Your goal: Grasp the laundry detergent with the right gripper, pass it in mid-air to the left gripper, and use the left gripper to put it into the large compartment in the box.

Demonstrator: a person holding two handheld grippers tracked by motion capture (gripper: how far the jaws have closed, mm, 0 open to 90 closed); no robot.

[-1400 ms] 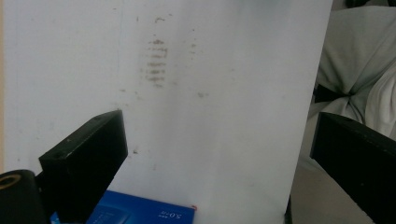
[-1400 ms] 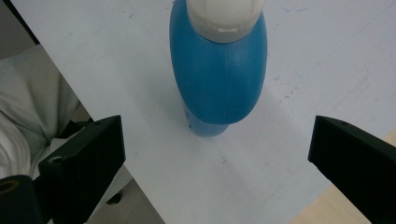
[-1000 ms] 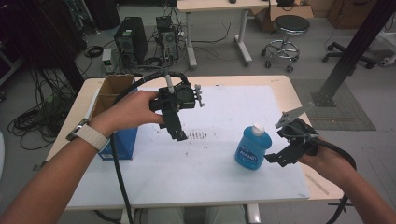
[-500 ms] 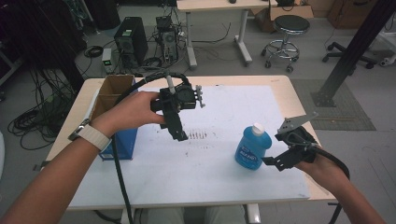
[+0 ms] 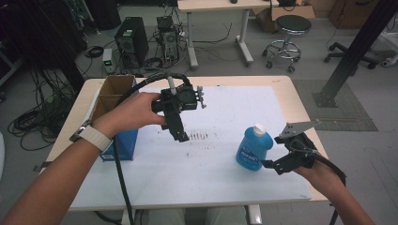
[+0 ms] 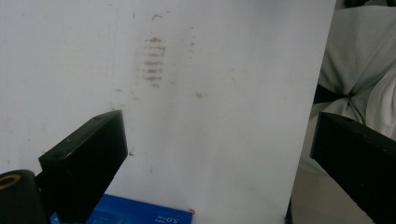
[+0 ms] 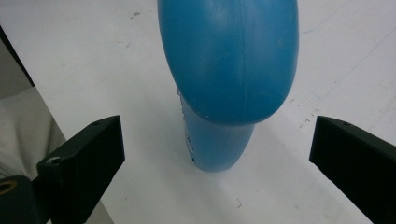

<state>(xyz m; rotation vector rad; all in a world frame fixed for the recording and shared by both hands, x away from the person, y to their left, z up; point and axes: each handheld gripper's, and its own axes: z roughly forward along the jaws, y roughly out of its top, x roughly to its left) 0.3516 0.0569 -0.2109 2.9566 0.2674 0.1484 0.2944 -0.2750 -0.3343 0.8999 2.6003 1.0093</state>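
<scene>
Blue bottle (image 5: 254, 149) with white cap stands upright on the white sheet (image 5: 220, 159) covering the table (image 5: 291, 93), at about 4 o'clock from the table centre, near the right edge. Right gripper (image 5: 270, 165) sits just at 3 to 4 o'clock of the bottle, low over the sheet, held by the person's right hand (image 5: 324, 176) coming in from 5 o'clock; grey three-cornered plate on top of it. In the right gripper view its jaws are wide apart, one at each lower corner, with the bottle (image 7: 229, 79) between and ahead of them, not touching either jaw; nothing clamped. Left gripper (image 5: 182, 137) is up over the sheet at about 10 o'clock from the table centre, well apart from the bottle, held by the left hand (image 5: 133, 112) with a white watch strap on the wrist; jaws point down toward 6 o'clock. In the left gripper view its jaws are also wide apart, holding nothing, looking down on the sheet (image 6: 210, 116) with a patch of dark smudge marks (image 6: 152, 60) at 12 o'clock. Same smudges (image 5: 199, 137) lie just right of the left gripper's tips in the high view. Open cardboard box (image 5: 112, 93) with blue side stands at the table's 9 o'clock edge, beside the left forearm.
</scene>
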